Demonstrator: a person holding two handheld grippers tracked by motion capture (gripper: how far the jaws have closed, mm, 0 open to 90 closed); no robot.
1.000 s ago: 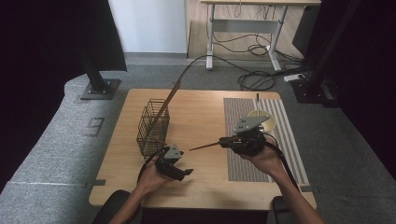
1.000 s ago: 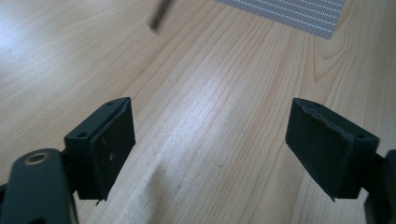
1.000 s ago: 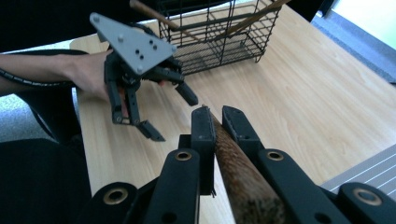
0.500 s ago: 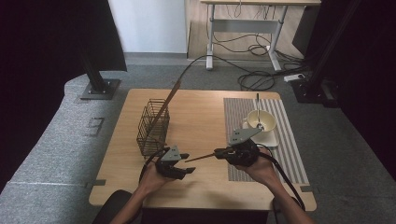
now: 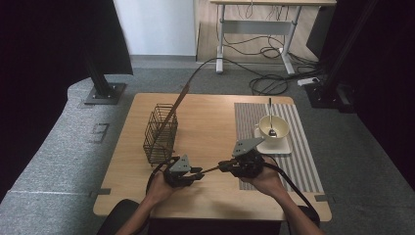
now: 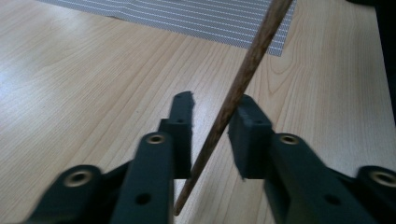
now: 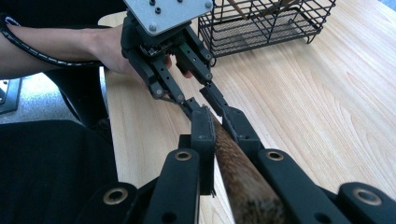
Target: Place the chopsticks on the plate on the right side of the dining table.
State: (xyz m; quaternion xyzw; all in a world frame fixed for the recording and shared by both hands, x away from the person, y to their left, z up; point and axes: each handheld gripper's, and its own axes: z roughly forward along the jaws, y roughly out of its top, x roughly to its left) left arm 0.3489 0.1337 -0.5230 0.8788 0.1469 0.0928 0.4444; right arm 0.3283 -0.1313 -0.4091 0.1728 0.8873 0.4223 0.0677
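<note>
In the lower middle of the high view, a thin brown wooden stick (image 5: 211,170) is seen lying nearly level above the table (image 5: 210,122), stretched between the two grippers. In the right gripper view, the thick end of the stick (image 7: 243,179) is clamped between the jaws of the right gripper (image 5: 226,167), which are closed tight against it. In the left gripper view, the stick's thin end (image 6: 233,93) is seen crossing diagonally through the gap of the left gripper (image 6: 212,119), whose jaws are parted somewhat; whether they touch the wood cannot be told. Each gripper is held by a hand entering from the bottom edge. A black wire basket (image 5: 160,133) with another stick leaning in it stands left of centre. At right centre, a cream cup (image 5: 272,128) holding a spoon rests on a saucer upon a striped mat (image 5: 303,161).
</note>
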